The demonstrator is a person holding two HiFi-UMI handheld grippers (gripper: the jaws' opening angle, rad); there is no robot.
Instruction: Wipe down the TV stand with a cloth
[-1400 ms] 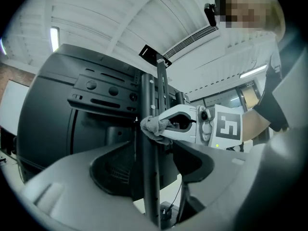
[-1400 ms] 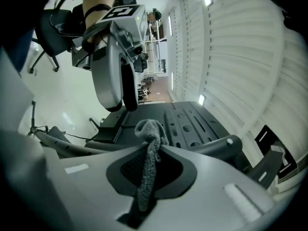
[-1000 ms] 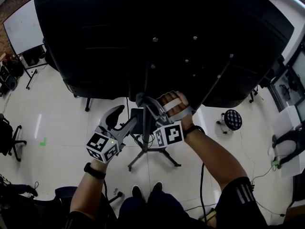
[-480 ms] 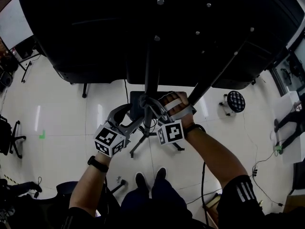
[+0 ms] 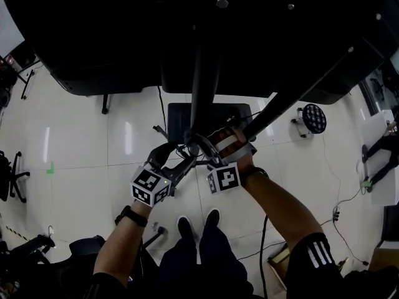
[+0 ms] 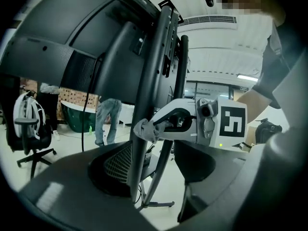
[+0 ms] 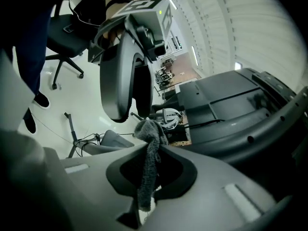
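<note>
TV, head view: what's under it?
Under the TV: the stand's pole, a slanted brace, a dark tray and white floor. The right hand-held gripper holds a grey cloth at the pole. The TV's body covers the floor beyond it and the pole's top.

White tile floor (image 5: 81, 142), glossy. TV stand (image 6: 159, 204) feet rest on it, legs splayed. Black office chair (image 5: 12, 174) at the left edge, small green mark (image 5: 50, 167) near it. Round stool (image 5: 313, 118) at the right, well apart from the stand. Thin cables (image 5: 336, 215) trail across the tiles on the right. The person's shoes (image 5: 185, 228) stand at bottom centre.
</note>
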